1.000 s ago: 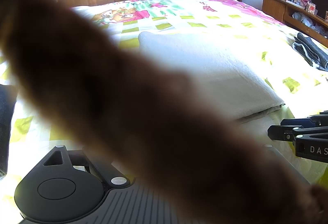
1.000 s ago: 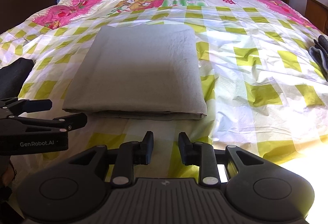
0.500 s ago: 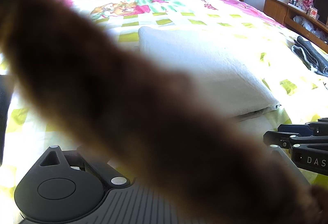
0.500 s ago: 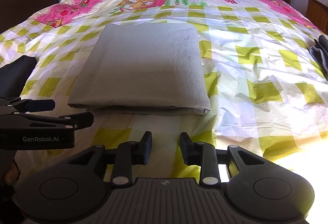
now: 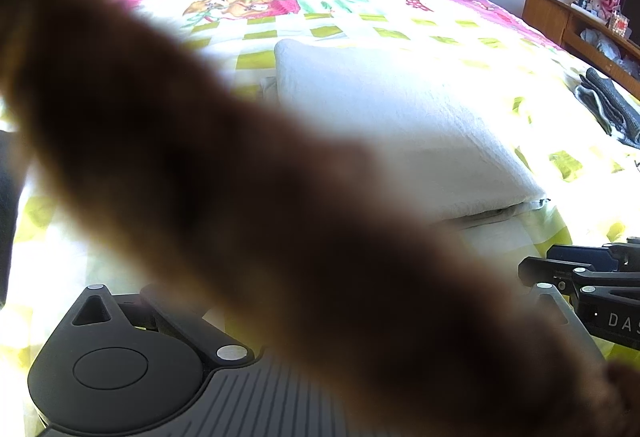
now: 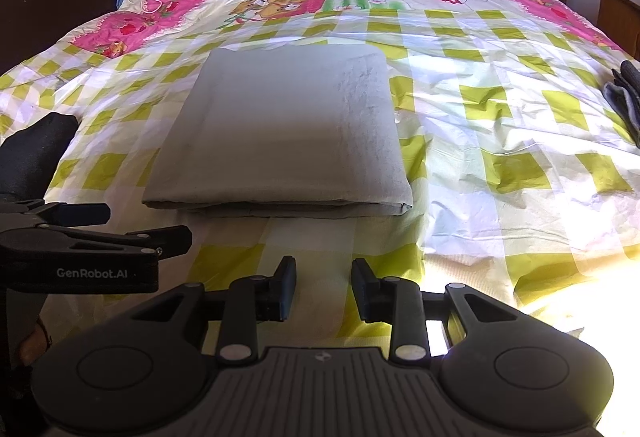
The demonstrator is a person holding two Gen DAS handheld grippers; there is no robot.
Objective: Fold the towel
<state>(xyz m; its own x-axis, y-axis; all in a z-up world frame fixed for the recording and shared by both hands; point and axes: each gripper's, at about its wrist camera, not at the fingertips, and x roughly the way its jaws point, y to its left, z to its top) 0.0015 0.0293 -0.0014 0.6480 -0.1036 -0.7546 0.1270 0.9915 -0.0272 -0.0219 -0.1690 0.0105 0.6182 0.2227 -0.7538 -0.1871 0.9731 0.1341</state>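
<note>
A pale grey towel (image 6: 280, 133) lies folded into a thick rectangle on the checked bedspread (image 6: 500, 125); in the left wrist view the towel (image 5: 400, 125) looks white in sunlight. My right gripper (image 6: 324, 289) hovers just short of the towel's near edge, open by a narrow gap, with nothing between its fingers. My left gripper (image 6: 149, 225) shows side-on at the left, level with that edge and apart from the towel. A blurred brown shape (image 5: 240, 197) close to the left lens hides that gripper's fingers.
Dark grey folded cloths (image 6: 628, 97) lie at the bed's right edge. A black bundle (image 6: 36, 153) sits at the left edge, below the dark headboard (image 6: 60, 9). A wooden shelf unit (image 5: 580, 25) runs along the right wall, and wardrobes stand behind the bed.
Both views have drawn back a little from the towel, whose near edge now sits slightly higher in the right wrist view. The towel itself has not moved.
</note>
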